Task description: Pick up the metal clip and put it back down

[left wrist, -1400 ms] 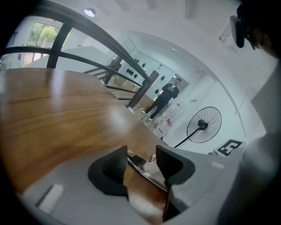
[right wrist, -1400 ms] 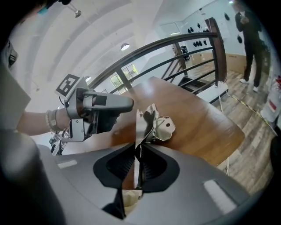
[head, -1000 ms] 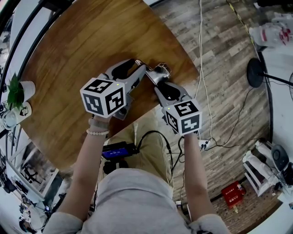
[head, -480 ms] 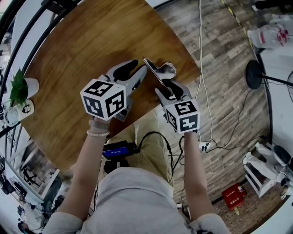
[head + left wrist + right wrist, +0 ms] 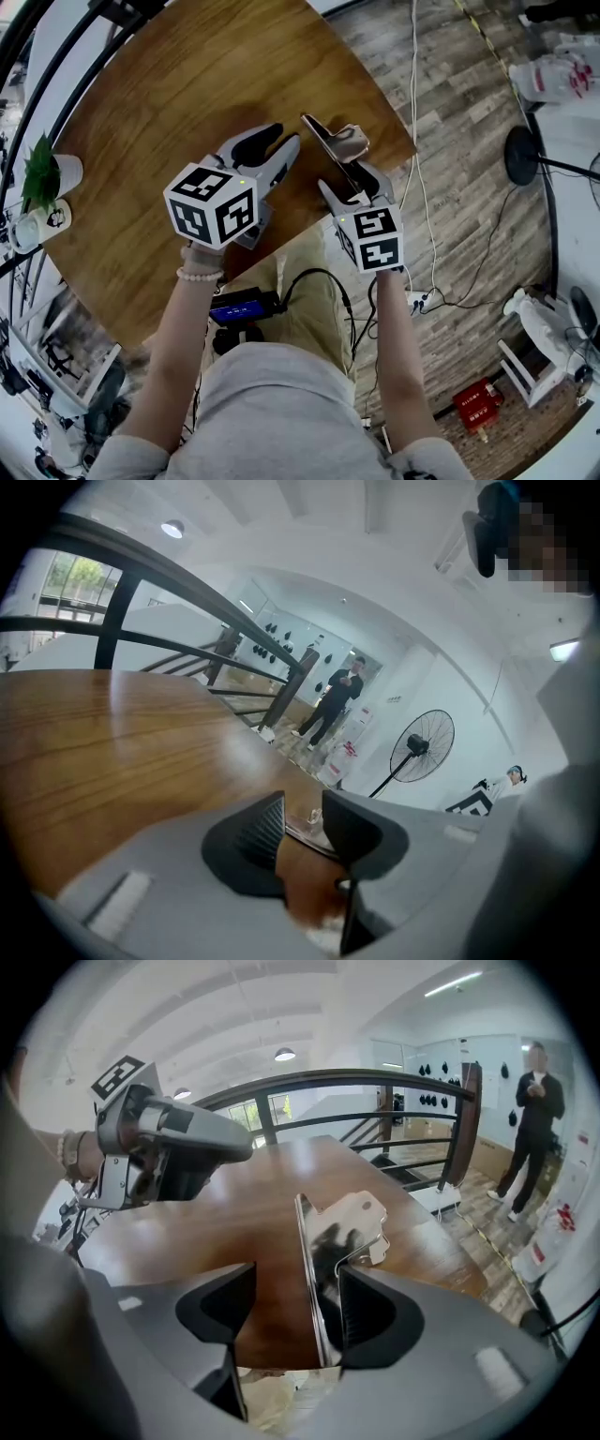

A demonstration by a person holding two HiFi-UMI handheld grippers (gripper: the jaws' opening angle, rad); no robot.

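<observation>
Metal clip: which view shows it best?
Right gripper view: the metal clip stands on edge, large and sharp, between the right gripper's open jaws, which have just been opening. Head view shows it small, near the table edge ahead of that gripper. Left gripper view catches only a sliver.

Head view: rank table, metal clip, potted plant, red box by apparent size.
1. wooden table
2. potted plant and metal clip, about alike, not ranked
3. red box, smallest, though farther from the camera
</observation>
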